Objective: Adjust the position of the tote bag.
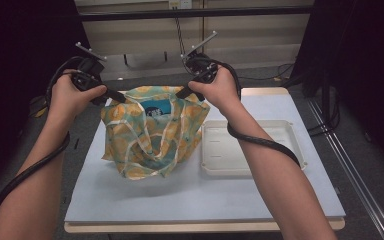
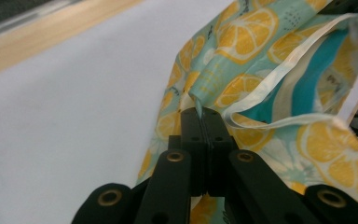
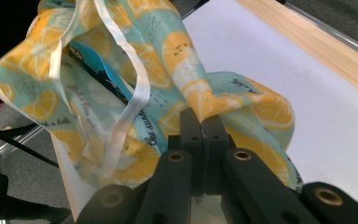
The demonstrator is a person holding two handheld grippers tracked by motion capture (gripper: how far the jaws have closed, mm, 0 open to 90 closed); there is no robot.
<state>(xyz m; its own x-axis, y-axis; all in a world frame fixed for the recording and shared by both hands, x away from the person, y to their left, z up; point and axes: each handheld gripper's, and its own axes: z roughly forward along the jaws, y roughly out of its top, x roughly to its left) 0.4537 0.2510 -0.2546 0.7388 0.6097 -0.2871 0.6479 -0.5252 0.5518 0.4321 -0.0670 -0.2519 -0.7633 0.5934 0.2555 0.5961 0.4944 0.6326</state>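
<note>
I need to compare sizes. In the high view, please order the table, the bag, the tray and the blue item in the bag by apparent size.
1. Table
2. Bag; tray looks alike
3. Blue item

A lab or recording studio, not a home: black curtains (image 1: 25,40) flank a white counter (image 1: 145,195) edged in wood, a metal bar (image 1: 195,12) spans overhead, loose cables (image 1: 285,75) lie on grey floor (image 1: 360,165) with rails (image 1: 350,165).
</note>
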